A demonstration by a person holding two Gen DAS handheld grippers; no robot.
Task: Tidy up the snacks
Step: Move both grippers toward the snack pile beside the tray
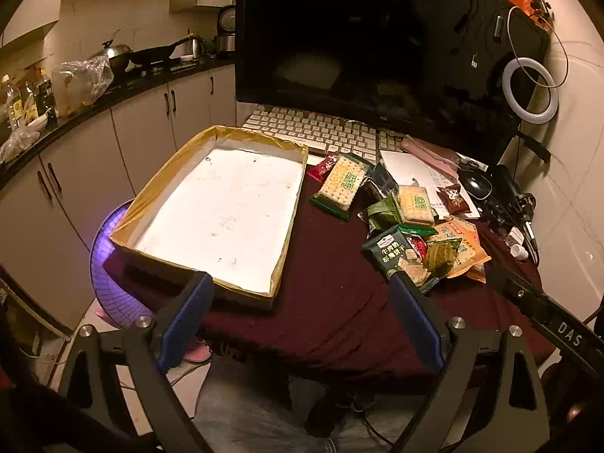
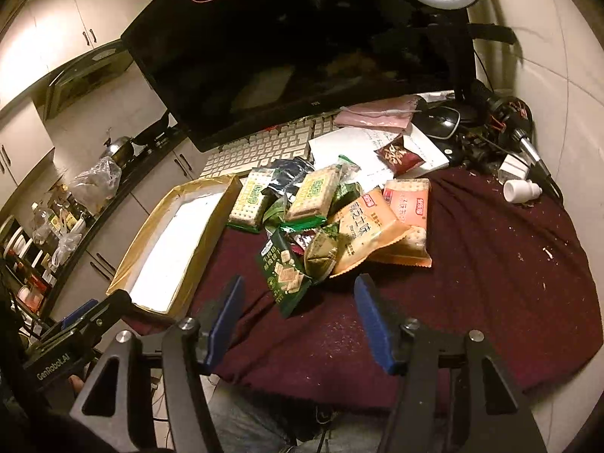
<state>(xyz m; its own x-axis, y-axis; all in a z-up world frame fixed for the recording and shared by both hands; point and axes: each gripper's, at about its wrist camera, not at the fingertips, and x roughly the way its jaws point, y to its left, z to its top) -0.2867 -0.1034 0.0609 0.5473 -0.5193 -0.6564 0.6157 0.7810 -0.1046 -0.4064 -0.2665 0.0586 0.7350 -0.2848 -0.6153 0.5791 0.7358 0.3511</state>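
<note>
Fingers [image 1: 415, 324] of both grippers apart, empty.

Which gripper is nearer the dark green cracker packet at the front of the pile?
Right. The right gripper hangs open just short of the dark green cracker packet; the left gripper sits further left, toward the tray.

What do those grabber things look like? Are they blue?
Partly! Each gripper, left gripper and right gripper, has two ribbed blue pads on black triangular frames with cut-outs and round silver bolts. White lettering marks their sides: "DAS" on one, "GenRobot.AI" on the other.
</note>
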